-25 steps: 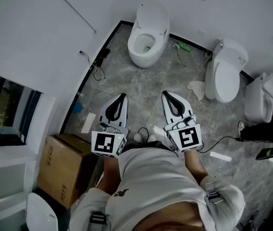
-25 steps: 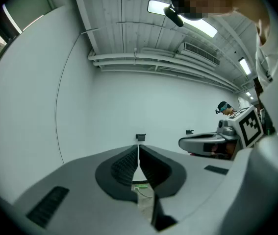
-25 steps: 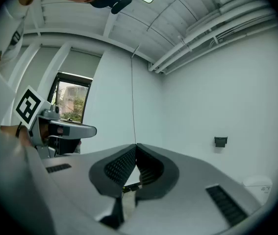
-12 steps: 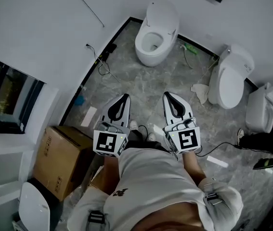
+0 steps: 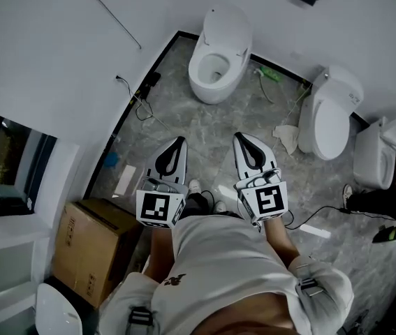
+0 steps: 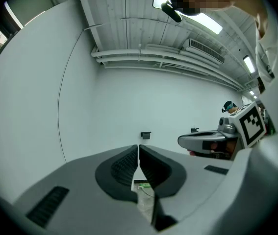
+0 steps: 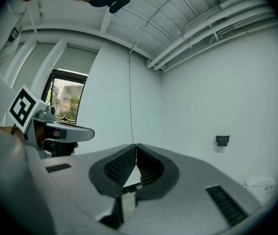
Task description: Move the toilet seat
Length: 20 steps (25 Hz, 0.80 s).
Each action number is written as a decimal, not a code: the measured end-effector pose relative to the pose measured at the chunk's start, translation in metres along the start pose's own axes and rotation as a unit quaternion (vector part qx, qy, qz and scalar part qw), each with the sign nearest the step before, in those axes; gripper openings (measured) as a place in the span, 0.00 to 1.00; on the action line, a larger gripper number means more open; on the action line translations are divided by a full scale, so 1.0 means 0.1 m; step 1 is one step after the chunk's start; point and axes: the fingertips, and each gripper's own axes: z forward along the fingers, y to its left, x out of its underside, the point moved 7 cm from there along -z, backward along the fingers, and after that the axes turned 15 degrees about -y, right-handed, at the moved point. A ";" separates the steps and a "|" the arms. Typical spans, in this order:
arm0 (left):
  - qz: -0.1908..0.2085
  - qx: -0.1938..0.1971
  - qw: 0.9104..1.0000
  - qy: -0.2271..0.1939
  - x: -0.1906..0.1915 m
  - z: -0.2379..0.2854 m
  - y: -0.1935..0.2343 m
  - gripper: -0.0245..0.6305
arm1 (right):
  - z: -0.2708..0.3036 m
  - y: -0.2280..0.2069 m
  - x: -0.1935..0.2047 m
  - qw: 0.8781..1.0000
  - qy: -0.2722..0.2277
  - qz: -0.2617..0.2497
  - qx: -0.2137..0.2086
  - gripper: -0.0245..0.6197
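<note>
Head view: task not begun. Left gripper (image 5: 175, 145), right gripper (image 5: 243, 140) empty, fingers pressed together, well apart from open toilet (image 5: 215, 61) at upper centre. Approach, grasp, move all remain.

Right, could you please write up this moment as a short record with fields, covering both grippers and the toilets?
place: room with white walls and a grey marbled floor
left gripper: shut, nothing between the jaws, held level in front of the person
right gripper: shut, nothing between the jaws, level beside the left one
far toilet: by the far wall, lid raised, bowl showing
right-hand toilet: lid down
cardboard box: on the floor at lower left
contact: neither gripper touches a toilet
</note>
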 end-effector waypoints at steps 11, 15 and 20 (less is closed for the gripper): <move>-0.014 0.031 0.999 -0.007 0.14 0.43 0.81 0.08 | 0.83 0.12 0.20 1.000 0.006 -0.019 0.021 0.07; -0.023 0.042 0.999 -0.006 0.20 0.56 1.09 0.08 | 1.08 0.16 0.29 0.999 0.017 -0.025 0.039 0.07; -0.030 0.055 0.998 -0.002 0.32 0.69 1.34 0.08 | 1.23 0.17 0.43 0.997 0.035 -0.042 0.056 0.07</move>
